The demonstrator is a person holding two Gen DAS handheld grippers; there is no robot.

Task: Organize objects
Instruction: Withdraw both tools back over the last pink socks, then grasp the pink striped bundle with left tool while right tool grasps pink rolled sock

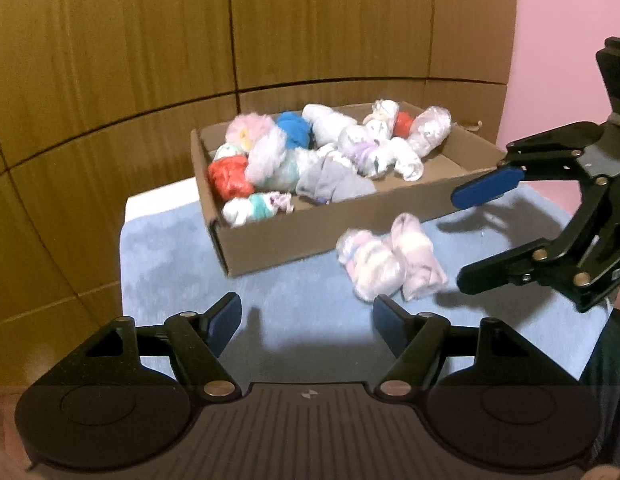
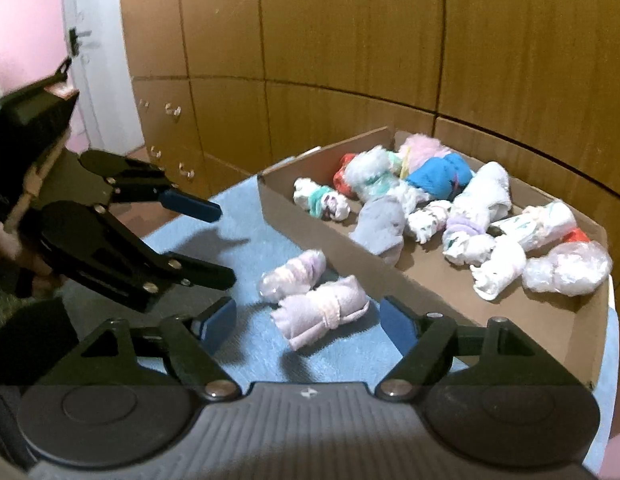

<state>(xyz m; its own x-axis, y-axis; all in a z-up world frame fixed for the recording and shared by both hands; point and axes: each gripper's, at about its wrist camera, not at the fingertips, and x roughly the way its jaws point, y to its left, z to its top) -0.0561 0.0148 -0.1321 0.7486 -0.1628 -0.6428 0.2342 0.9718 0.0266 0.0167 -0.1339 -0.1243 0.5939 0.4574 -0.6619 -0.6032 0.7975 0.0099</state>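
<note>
While both tools hang over the blue cloth [image 1: 294, 280], neither has hold of anything. Left gripper [image 1: 307, 322]: jaws well apart, bare cloth between the blue pads. Right gripper [image 2: 308, 326]: jaws also wide, with the pale lilac rolled bundle [image 2: 322, 316] lying on the cloth between the fingers, pads not pressing it. No earlier frame, so no comment on jaw travel.

Just beyond it and touching: second bundle, plastic-wrapped, pink-white [image 2: 292, 276]. Both sit on the cloth, just outside the near wall of the cardboard box [image 2: 438, 280].

Box is open-topped, shallow, on the same cloth. Inside: a heap of rolled bundles, mostly white and pastel, plus a grey one [image 1: 334, 180], a blue one [image 1: 294, 128], a red one [image 1: 228, 178].

Behind: wooden cabinet panels [image 1: 310, 32]; pink wall [image 1: 570, 20] to one side.
</note>
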